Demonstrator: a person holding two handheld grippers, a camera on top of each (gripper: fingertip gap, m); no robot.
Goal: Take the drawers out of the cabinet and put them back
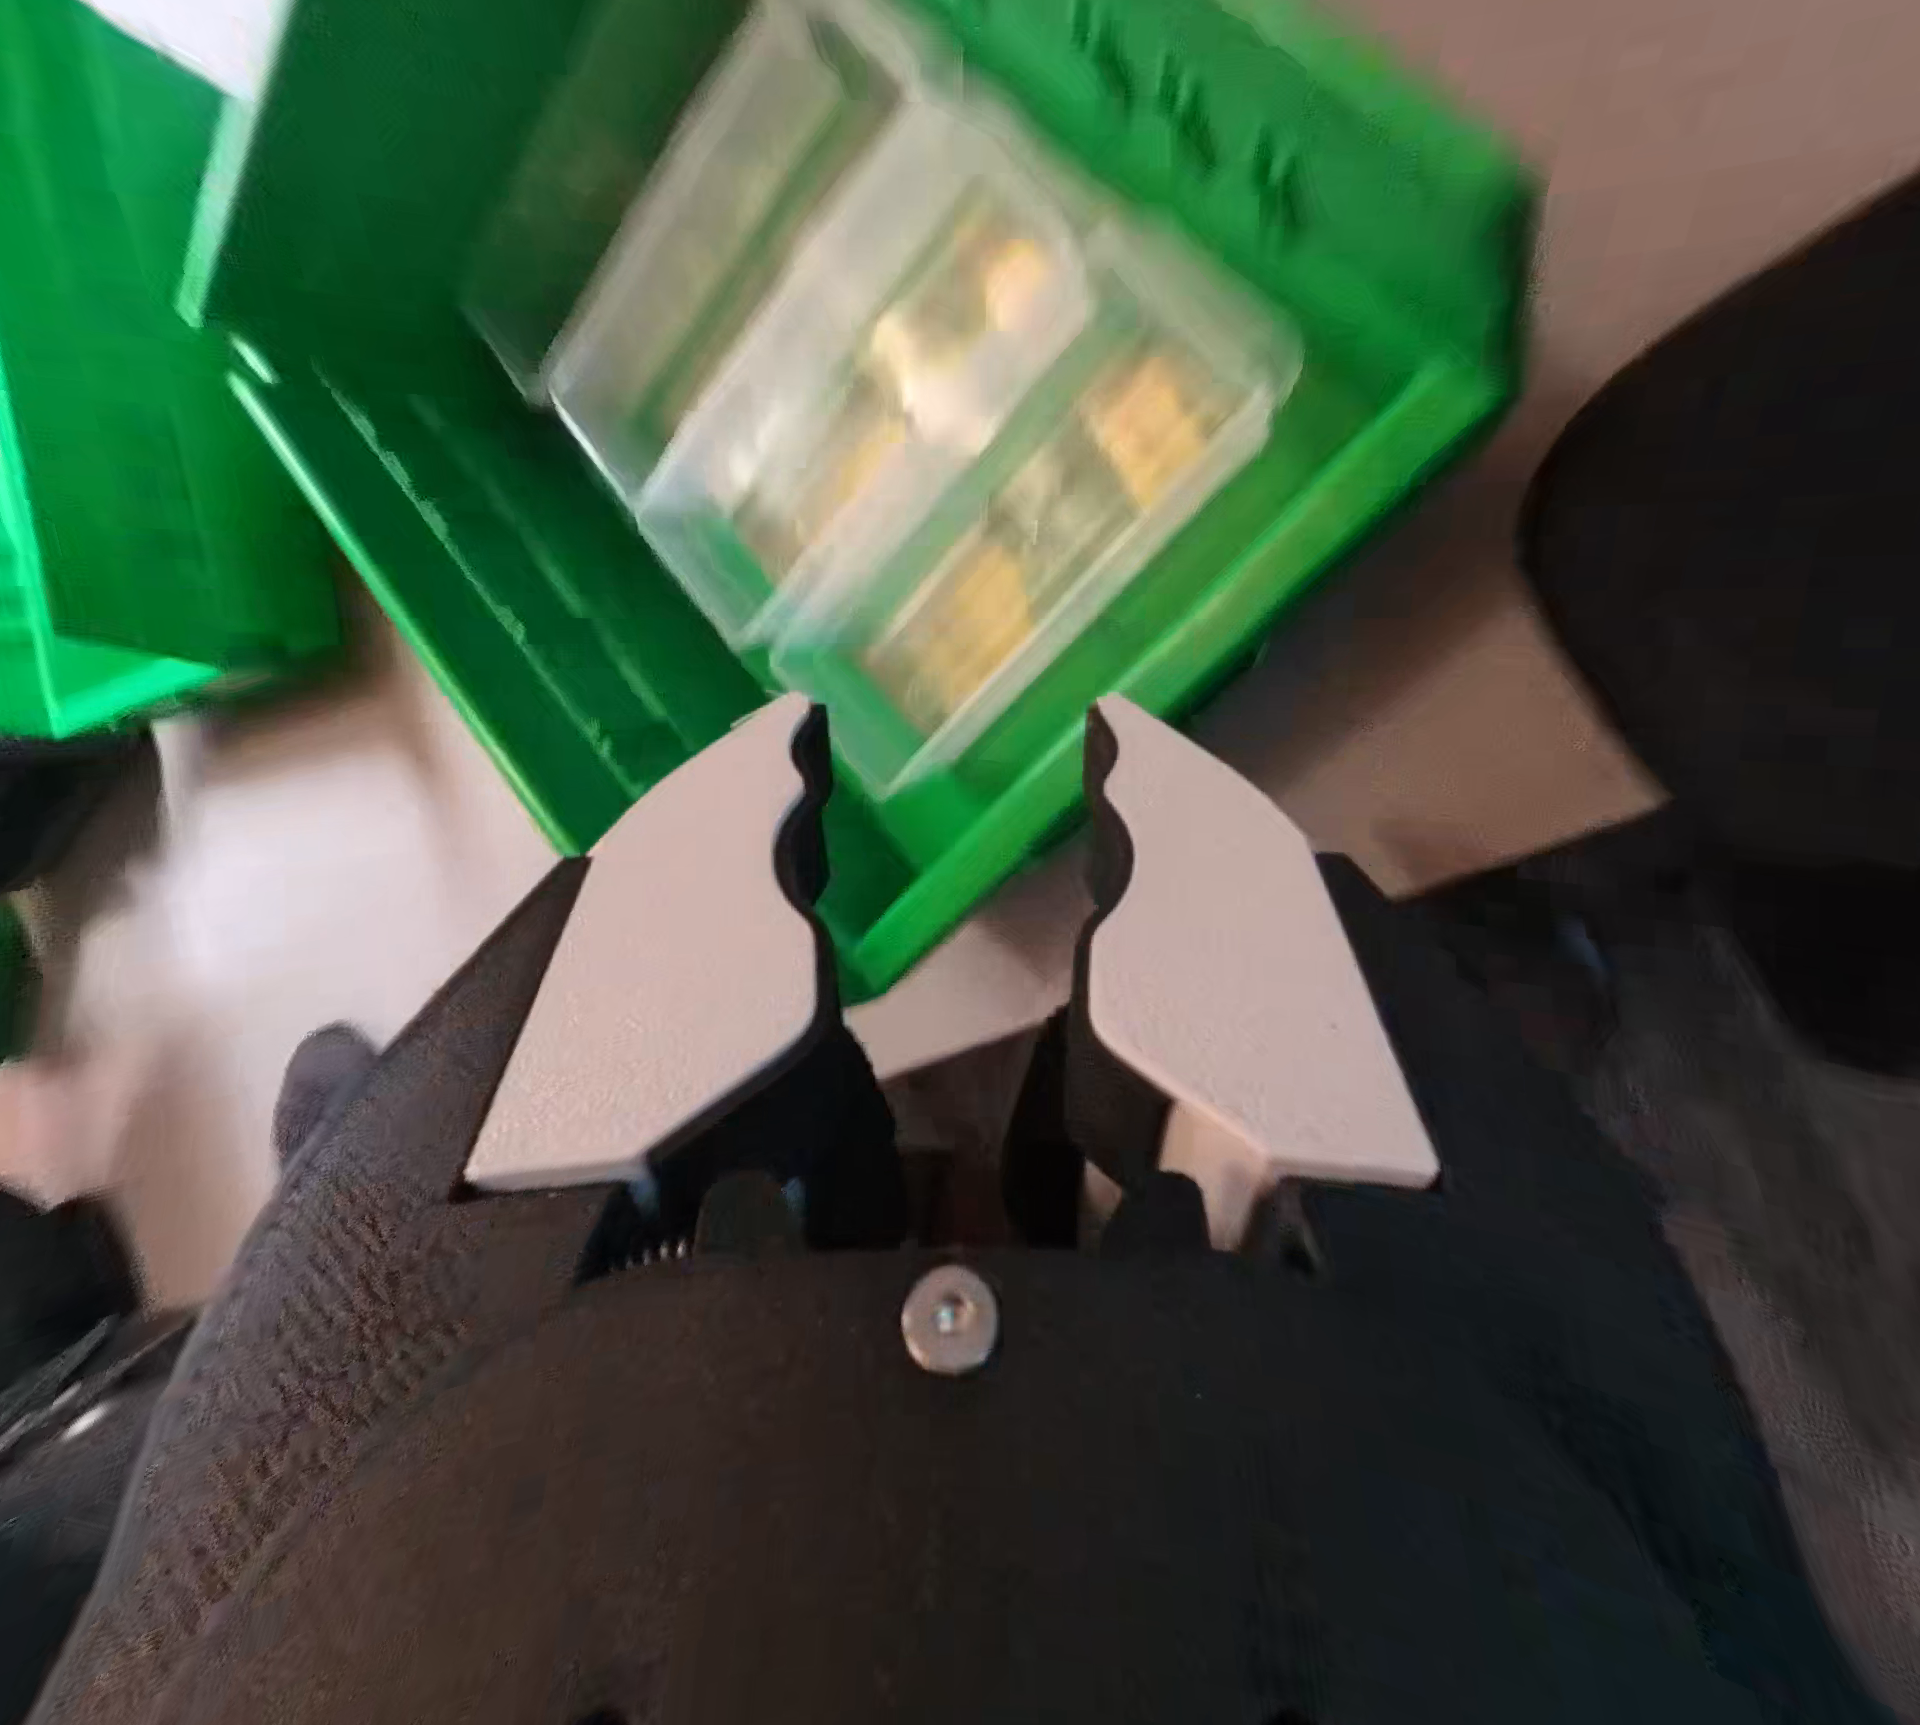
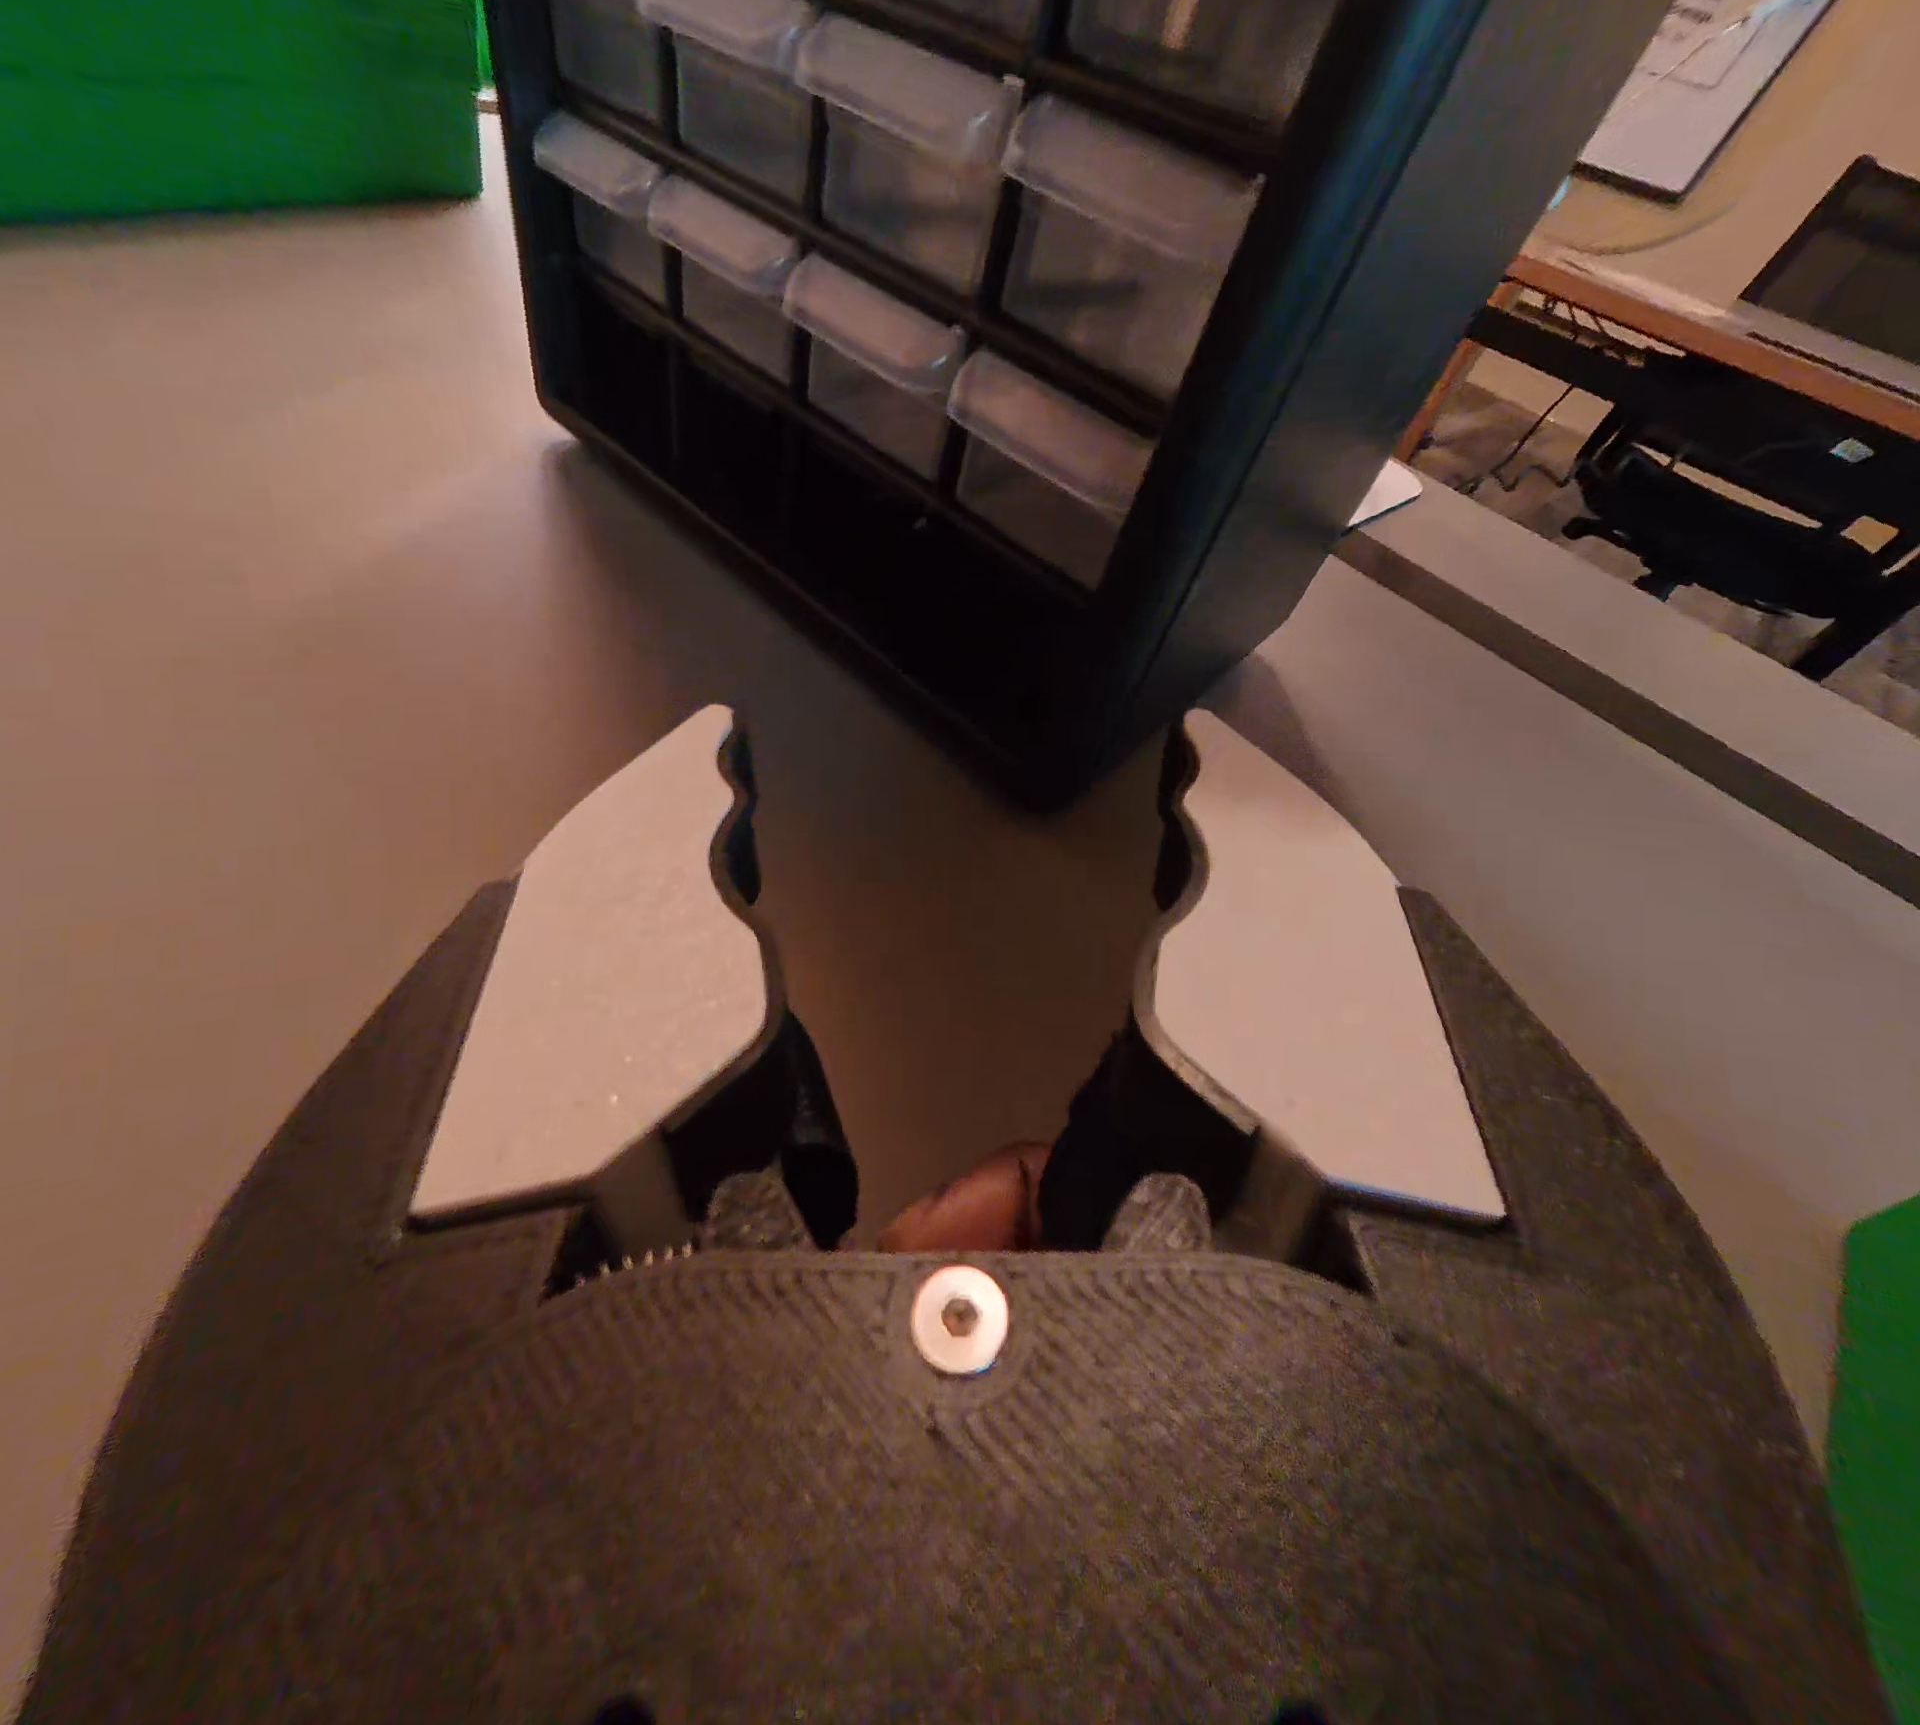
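Observation:
A black cabinet [image 2: 1226, 449] of small clear drawers [image 2: 894, 117] stands on the grey table [image 2: 260, 532] in the right wrist view. Its bottom row of slots [image 2: 831, 522] is dark and empty. My right gripper [image 2: 956, 740] is open and empty, just in front of the cabinet's lower corner. In the blurred left wrist view, a green bin [image 1: 1195, 782] holds three clear drawers [image 1: 914, 408] side by side, with yellowish small parts in them. My left gripper [image 1: 951, 719] is open and empty, over the bin's near edge, its tips close to the nearest drawer.
A second green bin [image 1: 104, 428] sits to the left, and green bins [image 2: 208, 65] stand left of the cabinet. A dark rounded object [image 1: 1745, 584] is on the right. The table edge [image 2: 1558, 667] runs close behind the cabinet, with a desk and chair [image 2: 1714, 470] beyond.

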